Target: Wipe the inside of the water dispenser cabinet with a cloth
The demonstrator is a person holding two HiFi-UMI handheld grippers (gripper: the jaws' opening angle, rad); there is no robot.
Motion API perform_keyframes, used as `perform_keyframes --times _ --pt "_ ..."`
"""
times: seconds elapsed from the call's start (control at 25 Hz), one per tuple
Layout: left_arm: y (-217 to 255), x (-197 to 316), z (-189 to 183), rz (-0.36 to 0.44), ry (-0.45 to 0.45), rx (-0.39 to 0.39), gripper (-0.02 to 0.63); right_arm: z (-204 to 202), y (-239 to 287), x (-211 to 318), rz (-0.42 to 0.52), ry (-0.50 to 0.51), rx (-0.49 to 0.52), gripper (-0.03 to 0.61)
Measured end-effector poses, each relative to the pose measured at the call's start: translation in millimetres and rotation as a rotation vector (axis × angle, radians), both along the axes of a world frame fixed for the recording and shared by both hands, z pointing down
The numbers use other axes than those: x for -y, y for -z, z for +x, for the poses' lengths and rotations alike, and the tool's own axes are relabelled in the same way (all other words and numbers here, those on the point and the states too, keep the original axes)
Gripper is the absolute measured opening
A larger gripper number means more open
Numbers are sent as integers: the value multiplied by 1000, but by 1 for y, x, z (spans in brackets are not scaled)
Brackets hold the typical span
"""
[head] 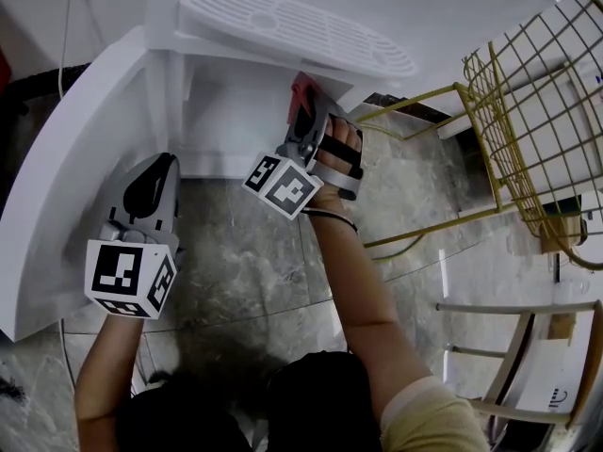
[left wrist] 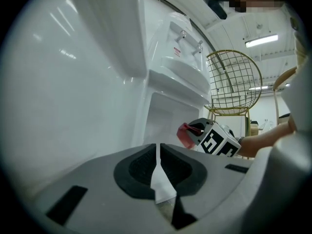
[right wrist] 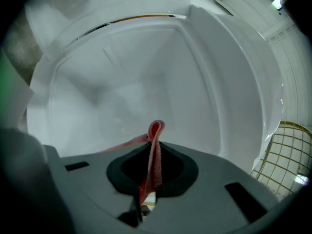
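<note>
Since the cloth [right wrist: 155, 129] is soft and floppy, a pinched fold suits it — the right gripper [right wrist: 152, 152] clamps it at the cabinet [right wrist: 146, 67] mouth; the left gripper [left wrist: 159, 156], jaws together and empty, hangs outside the cabinet.

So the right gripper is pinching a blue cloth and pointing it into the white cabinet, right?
Not quite: the cloth is red, not blue. The right gripper view shows it clearly. The rest holds: the right gripper pinches the cloth between its jaws and points it into the white cabinet.
</note>
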State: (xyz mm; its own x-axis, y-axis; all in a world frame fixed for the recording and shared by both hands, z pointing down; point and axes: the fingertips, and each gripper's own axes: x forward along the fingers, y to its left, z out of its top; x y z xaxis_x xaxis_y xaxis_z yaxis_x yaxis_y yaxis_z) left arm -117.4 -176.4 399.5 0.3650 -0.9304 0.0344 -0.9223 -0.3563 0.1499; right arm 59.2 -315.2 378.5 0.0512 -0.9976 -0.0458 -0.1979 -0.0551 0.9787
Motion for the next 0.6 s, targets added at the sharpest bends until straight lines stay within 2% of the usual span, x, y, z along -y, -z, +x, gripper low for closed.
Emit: perform_keyframes --times 0.6 --pt "-14 2 -2 -29 2 7 23 -2 -84 -1 -169 23 -41 26"
